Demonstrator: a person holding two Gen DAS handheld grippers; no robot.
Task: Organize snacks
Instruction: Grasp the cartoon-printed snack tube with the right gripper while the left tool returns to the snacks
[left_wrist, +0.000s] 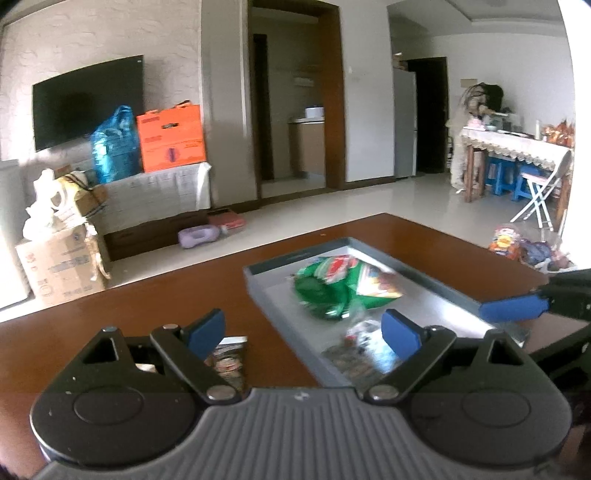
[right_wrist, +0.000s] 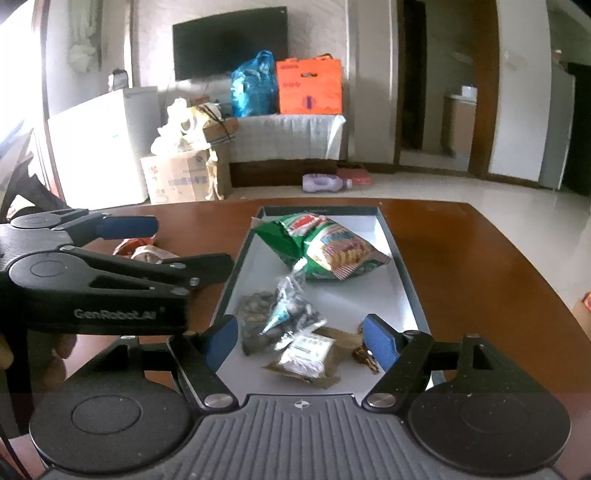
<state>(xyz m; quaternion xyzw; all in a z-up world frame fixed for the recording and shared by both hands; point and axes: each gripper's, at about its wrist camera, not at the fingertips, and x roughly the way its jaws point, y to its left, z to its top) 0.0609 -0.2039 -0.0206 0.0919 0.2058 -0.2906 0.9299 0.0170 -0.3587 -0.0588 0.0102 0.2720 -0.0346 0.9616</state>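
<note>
Currently both grippers empty, jaws apart: left gripper (left_wrist: 303, 334) lower centre, right gripper (right_wrist: 301, 341) lower centre. Green snack bag (right_wrist: 321, 245) sits mid-frame in grey tray (right_wrist: 402, 266); one snack packet (right_wrist: 142, 253) left of tray, on table (right_wrist: 480, 266).

Glossy wooden table (right_wrist: 480, 258), crinkly foil snack bag (right_wrist: 325, 245)

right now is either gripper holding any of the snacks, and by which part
Nothing is held. The left gripper and the right gripper are both open and empty, with the snack packets lying loose in the grey rectangular tray.
</note>
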